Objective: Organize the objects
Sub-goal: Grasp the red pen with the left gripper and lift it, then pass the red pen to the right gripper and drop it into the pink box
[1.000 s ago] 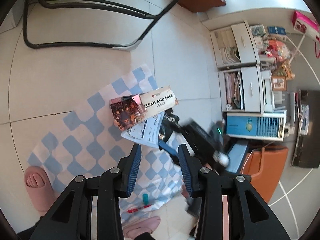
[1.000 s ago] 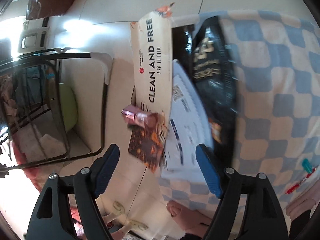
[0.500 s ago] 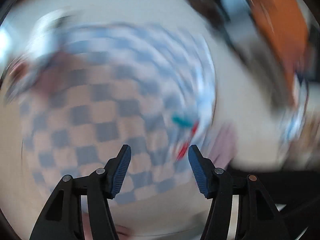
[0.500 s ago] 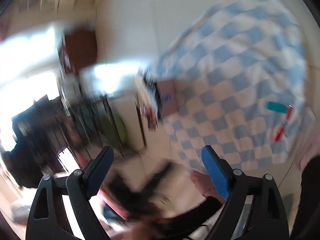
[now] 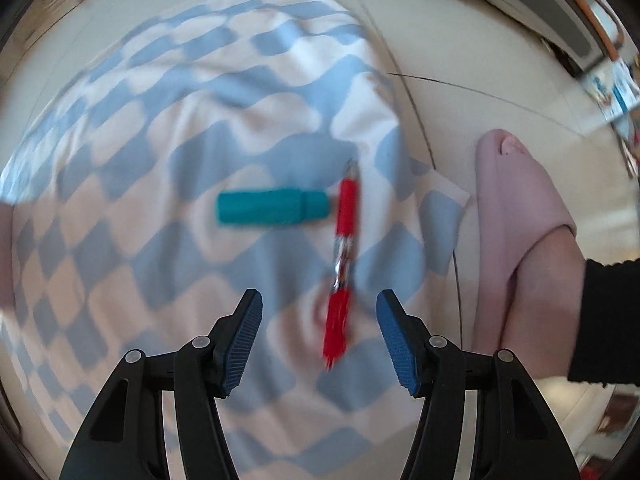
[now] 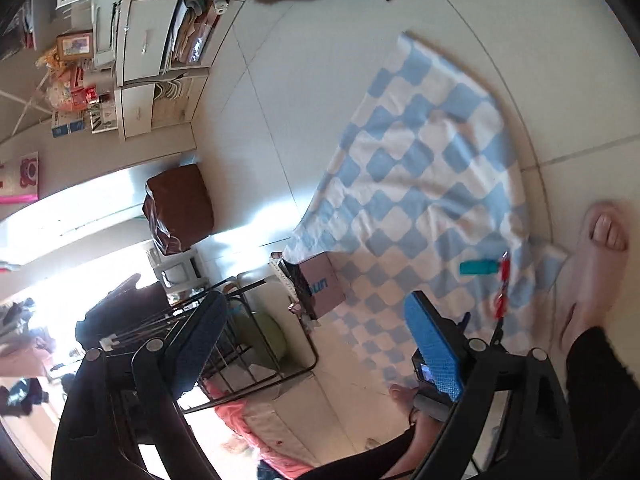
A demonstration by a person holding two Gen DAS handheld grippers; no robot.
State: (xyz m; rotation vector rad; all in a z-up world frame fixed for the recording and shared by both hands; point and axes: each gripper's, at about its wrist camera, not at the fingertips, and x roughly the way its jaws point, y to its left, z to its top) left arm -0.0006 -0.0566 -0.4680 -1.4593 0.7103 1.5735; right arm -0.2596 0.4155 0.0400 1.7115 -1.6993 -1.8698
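In the left wrist view we read no writing at all, and the whole scene is smeared by motion. We look almost straight down on a rumpled blue-and-white checked cloth (image 5: 168, 148) spread on the pale tiled floor (image 5: 460, 52). A teal plastic cylinder with a cap (image 5: 272, 209) lies on it crosswise, its right end just beside a red pen with a clear middle section (image 5: 342, 256) that runs lengthwise toward us. The left tongs (image 5: 319, 330) hang above the near end of the pen, moderately open and holding nothing; the pen's lower tip shows between the blue pads (image 5: 245, 336). A foot in a pink slipper (image 5: 516, 216) stands at the cloth's right edge, its heel hidden by a black trouser leg (image 5: 608, 320). A second ago this camera faced a pile of booklets and shelves instead, with the tongs narrower. In the right wrist view the only text we can make out is blue lettering on the side of a brown cardboard box (image 6: 323, 286) at the cloth's far corner, too tilted to read with certainty. The right tongs (image 6: 316, 344) stand wide apart and empty, well away from cylinder and pen. The window glare at left washes out the detail there. Earlier this view was filled by the "CLEAN AND FREE" packet.
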